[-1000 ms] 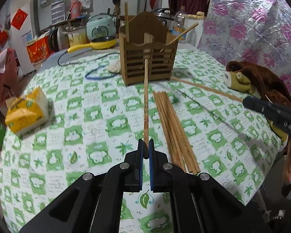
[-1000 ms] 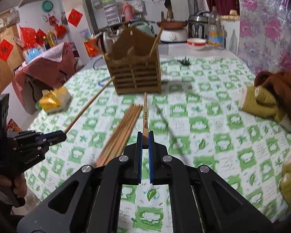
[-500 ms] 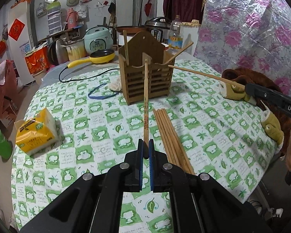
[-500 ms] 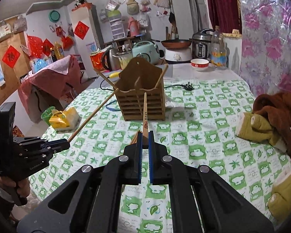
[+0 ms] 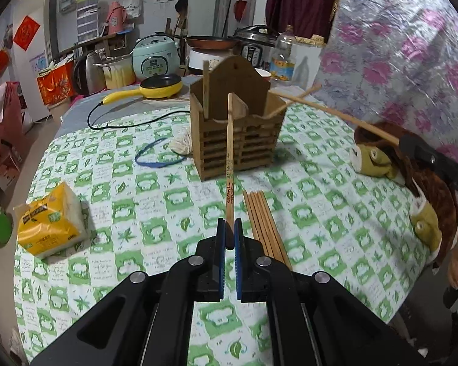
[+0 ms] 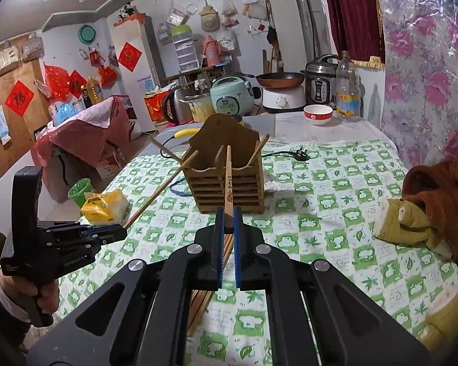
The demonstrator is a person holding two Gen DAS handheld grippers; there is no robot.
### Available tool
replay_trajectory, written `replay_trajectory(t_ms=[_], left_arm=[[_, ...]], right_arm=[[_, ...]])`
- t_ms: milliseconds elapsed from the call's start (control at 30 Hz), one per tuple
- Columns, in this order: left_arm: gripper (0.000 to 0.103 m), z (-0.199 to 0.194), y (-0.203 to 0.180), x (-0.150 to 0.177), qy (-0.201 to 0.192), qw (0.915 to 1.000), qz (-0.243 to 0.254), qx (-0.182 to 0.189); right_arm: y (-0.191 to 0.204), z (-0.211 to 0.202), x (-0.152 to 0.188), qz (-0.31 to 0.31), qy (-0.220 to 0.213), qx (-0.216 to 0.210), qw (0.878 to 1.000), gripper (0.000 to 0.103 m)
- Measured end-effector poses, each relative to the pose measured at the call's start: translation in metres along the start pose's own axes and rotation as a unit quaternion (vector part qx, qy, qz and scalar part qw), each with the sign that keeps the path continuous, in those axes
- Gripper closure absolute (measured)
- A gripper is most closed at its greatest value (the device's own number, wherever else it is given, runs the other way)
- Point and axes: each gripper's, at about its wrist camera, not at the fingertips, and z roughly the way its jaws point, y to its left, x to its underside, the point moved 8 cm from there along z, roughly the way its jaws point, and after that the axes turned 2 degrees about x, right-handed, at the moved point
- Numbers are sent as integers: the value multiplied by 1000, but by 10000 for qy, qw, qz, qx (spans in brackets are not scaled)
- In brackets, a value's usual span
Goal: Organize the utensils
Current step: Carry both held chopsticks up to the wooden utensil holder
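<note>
— Both my grippers have risen and closed in on the wooden holder [image 5: 233,128] since a second ago; it sat further off then. What do you read on the left?

— My left gripper [image 5: 229,238] has its jaws pinched tight on the butt of one chopstick [image 5: 230,158], which points straight ahead with its tip over the holder's middle divider.

— And the right?

— My right gripper [image 6: 228,222] is clamped the same way on a second chopstick [image 6: 228,177], angled at the holder's rim. From the left camera I see that stick [image 5: 336,114] reaching in from the right side, its tip at the holder's right compartment.

— Where is everything else?

— Loose chopsticks [image 5: 264,222] lie bundled flat on the green-checked counter [image 5: 320,213], between me and the holder. Two sticks already stand inside the holder, one at each end. A yellow tissue pack [image 5: 50,222] sits near the counter's left edge, and a blue band [image 5: 158,157] lies just left of the holder.
</note>
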Motion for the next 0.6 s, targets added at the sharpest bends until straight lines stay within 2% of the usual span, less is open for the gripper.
replay_trajectory(t_ms=[100,233,600], left_arm=[[97,4,2,-11,29,10000,-19,11],[97,12,3,-22,168,9996,149,-157],[97,30,5,-32,578,9968,393,-389]], right_arm=[[-3,8,-6,31,51,46,10000,97],[-8,19,-13,69,192,88,9998,96],[-10,48,-33,-107,553,238,9981,96]])
